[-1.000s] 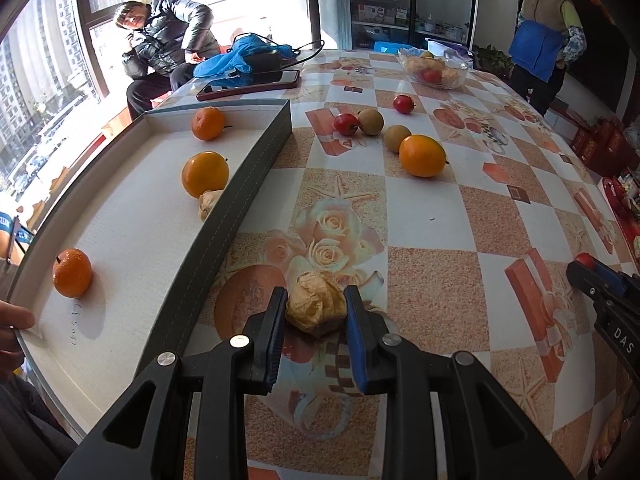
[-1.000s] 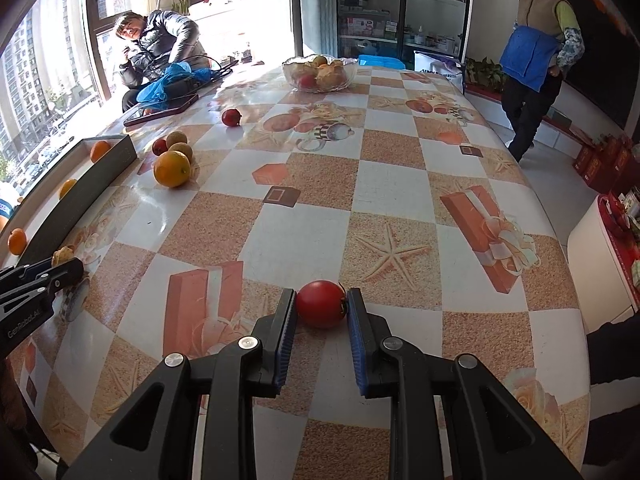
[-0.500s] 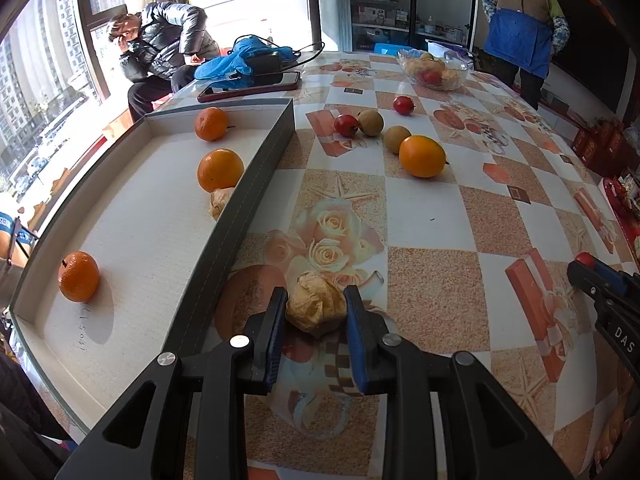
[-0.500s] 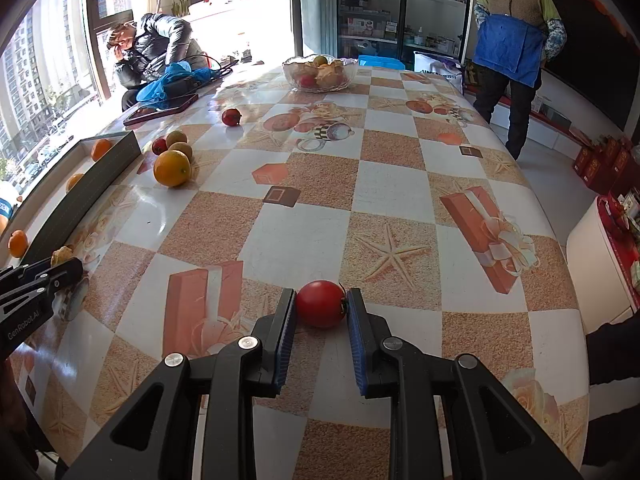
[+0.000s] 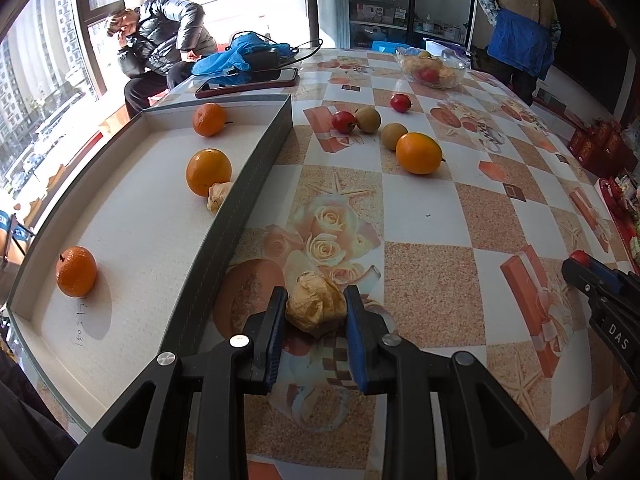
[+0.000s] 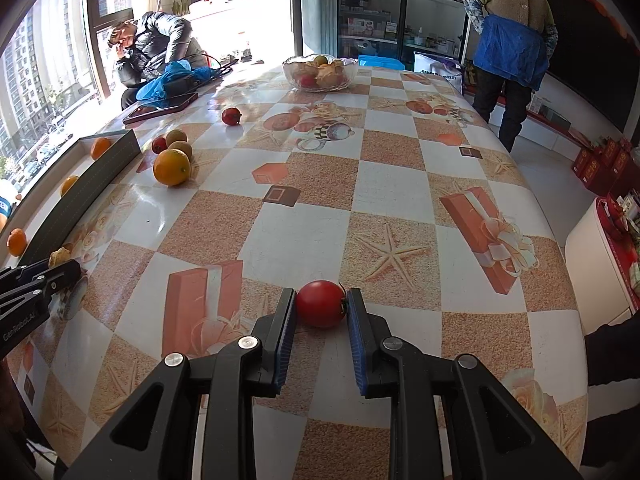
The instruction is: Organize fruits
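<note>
Left gripper point(image 5: 316, 312) was clamped on the crumpled tan papery fruit point(image 5: 316, 307), right gripper point(image 6: 321, 309) on the round red tomato point(image 6: 321, 303); each needed lifting gently over the grey-walled tray point(image 5: 256, 184) rim.

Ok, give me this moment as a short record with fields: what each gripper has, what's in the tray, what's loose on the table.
left gripper: shut on wrapped fruit
right gripper: shut on red tomato
tray: three oranges, one wrapped fruit
loose on table: big orange, two brown fruits, two small red fruits
glass bowl: far end, holds fruit
</note>
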`<state>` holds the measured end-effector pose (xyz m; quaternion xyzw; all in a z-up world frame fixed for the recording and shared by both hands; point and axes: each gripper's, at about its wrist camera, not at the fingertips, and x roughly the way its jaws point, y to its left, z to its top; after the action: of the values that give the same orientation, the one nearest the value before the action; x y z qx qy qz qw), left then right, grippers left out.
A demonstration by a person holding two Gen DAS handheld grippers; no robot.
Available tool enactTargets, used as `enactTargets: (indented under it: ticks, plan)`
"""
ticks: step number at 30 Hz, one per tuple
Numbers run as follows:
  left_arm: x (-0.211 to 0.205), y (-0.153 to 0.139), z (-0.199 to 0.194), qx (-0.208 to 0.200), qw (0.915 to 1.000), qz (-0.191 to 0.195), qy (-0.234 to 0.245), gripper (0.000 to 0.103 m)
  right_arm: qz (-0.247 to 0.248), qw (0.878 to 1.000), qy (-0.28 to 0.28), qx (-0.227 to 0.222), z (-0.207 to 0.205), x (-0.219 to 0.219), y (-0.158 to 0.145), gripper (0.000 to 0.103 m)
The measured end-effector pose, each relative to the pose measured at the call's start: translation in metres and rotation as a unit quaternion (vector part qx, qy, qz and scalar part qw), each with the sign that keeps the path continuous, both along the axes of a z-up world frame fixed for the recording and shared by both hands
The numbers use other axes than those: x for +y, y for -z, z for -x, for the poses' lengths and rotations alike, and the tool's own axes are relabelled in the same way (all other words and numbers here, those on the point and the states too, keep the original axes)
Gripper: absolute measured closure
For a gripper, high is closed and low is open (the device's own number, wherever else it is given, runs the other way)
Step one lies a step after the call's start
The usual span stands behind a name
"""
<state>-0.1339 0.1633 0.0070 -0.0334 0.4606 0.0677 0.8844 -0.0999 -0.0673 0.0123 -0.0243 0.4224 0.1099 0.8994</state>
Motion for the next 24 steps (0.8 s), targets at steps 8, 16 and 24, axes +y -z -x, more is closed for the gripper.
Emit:
enactTargets:
  ticks: [8,16,24]
  plan:
    - [0.0,0.0,0.001,-0.001,1.0,-0.001,0.002,0.072,0.0,1.0,0.0,0.0,0.0,0.001,0.0,0.077]
    - [0.003,-0.003,0.001,0.01,0.9998,0.015,0.006,0.073,0.006,1.0,0.0,0.006,0.0,0.002,0.0,0.077]
    - [0.03,-0.034,0.007,-0.003,0.9983,0.057,0.01,0.075,-0.01,0.996,-0.05,0.067,-0.007,0.029,-0.009,0.077]
